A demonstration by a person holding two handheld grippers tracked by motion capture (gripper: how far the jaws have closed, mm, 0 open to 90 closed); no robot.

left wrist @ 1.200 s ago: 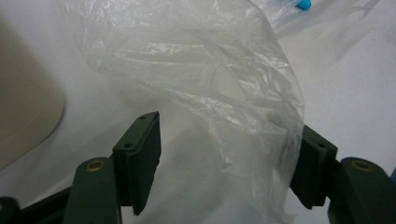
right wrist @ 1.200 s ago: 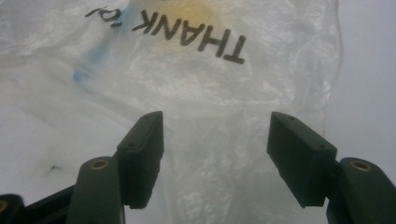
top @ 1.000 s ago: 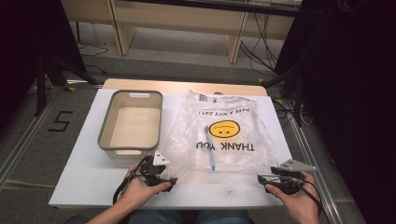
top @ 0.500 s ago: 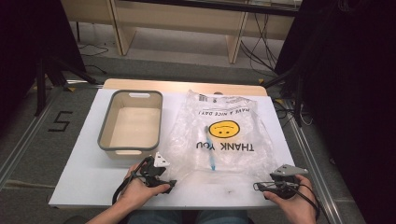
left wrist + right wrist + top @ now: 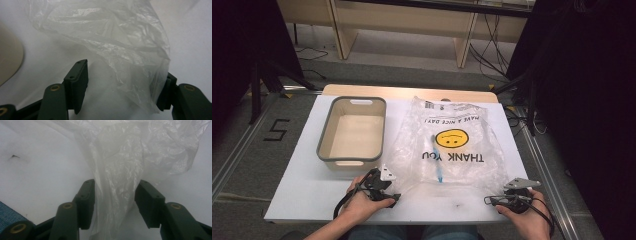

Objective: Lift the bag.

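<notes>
The clear bag (image 5: 452,145), printed with a yellow smiley and THANK YOU, lies flat on the white table (image 5: 302,185), its crumpled mouth edge at 6 o'clock nearest the person; a thin blue item (image 5: 439,172) shows through the film. The left gripper (image 5: 384,192), at 7 o'clock of the bag, stands apart with film bunched against one pad and the other pad (image 5: 78,82) bare — no pinch yet. The right gripper (image 5: 492,200), at 5 o'clock, has its jaws apart around a fold of film (image 5: 115,195) and has just been closing on it, though gaps show at both pads. The grey tub (image 5: 353,132) sits empty at 9 o'clock of the bag. The risk I see: thin film slips out if the jaws shut on a single loose layer, or both layers get caught together so the mouth never opens; a one-sided tug would drag the bag and the blue item along. Compared with a second ago, the right gripper sits a little lower and nearer the bag's corner — the left one is where it was.
</notes>
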